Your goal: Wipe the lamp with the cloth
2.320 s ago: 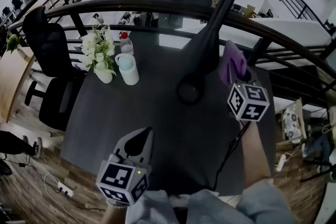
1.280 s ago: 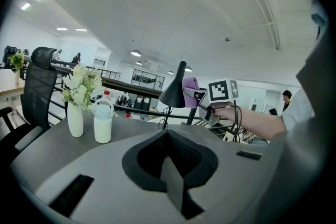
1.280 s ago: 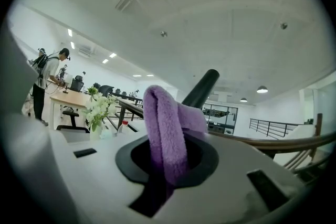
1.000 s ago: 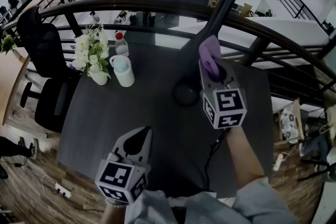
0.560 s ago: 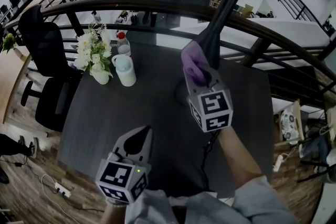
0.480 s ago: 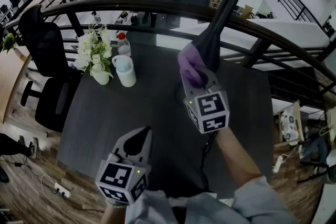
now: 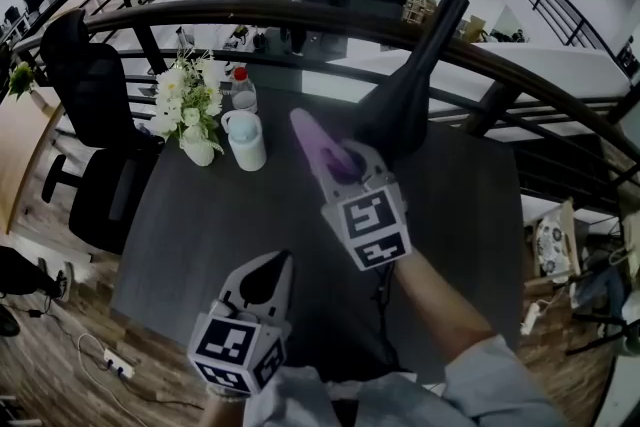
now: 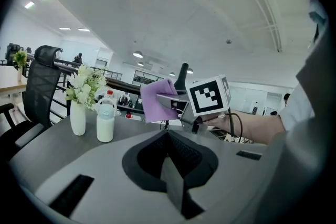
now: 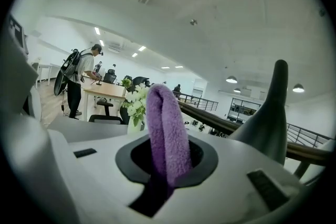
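The black lamp (image 7: 405,95) stands on the dark table (image 7: 200,235), its slim neck rising to the far right. My right gripper (image 7: 318,155) is shut on a folded purple cloth (image 7: 308,140), held just left of the lamp's lower body and covering its base in the head view. In the right gripper view the cloth (image 9: 167,134) stands up between the jaws, with the lamp (image 9: 268,123) to the right. My left gripper (image 7: 264,267) hovers near the table's front edge, shut and holding nothing. From the left gripper view (image 8: 170,165), the cloth (image 8: 156,102) hangs ahead.
A vase of white flowers (image 7: 195,115), a white lidded cup (image 7: 247,140) and a red-capped bottle (image 7: 240,87) stand at the table's far left. A black office chair (image 7: 95,115) is left of the table. A dark railing (image 7: 250,15) runs behind. A cable (image 7: 380,295) trails toward me.
My right gripper has carried the cloth from the lamp's right side across its front to its left, down and nearer to me. The left gripper has stayed put.
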Available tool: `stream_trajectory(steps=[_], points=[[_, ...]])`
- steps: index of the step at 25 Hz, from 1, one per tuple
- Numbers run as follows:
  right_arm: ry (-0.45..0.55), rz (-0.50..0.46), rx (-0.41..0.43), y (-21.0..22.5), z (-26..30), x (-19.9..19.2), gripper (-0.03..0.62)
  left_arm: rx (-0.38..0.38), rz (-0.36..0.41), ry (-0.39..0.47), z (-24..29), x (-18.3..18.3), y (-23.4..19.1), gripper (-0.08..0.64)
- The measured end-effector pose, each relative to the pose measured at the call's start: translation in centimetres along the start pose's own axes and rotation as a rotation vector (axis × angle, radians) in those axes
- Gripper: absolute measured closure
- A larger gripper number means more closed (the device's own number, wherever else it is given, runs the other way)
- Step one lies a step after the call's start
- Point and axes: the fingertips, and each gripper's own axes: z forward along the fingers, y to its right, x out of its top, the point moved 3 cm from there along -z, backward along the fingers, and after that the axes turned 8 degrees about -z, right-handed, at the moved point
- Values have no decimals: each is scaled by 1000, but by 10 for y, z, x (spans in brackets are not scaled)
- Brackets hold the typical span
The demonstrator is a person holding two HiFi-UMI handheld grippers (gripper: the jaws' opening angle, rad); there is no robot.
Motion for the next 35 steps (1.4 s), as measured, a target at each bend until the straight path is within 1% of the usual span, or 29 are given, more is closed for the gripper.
stream_trajectory(steps=[4,10,15,18,19,22,25,29,32,35], points=[[-21,-68,-18,6,10,5,541,-29,-7,29,5,-4,-2,548],[-65,-160,-74,34,18,2,541,-34,-9,4,6,-3,-1,548],[-105,-234,-165,63,13,7,541,-51,-14,14,10,-5,-2,548],[-111,-267,-216,79,9,10,541,-43,-2,-6,11,0,-1,548],[-113,-274,-236,85,7,12,541,-40,0,-10,11,2,0,548],[-107,-279,-297,103,-1,16,541,-56,0,27,15,1,1,548],[-85,-283,-351,121,-11,22,541,-62,22,20,16,2,4,548],[-63,-271,-418,150,-23,28,541,-84,26,37,21,1,8,548],[-50,-268,-454,169,-31,34,541,-102,6,36,22,2,11,548],[-43,-284,-493,187,-40,41,541,-129,-6,19,24,-2,16,548]])
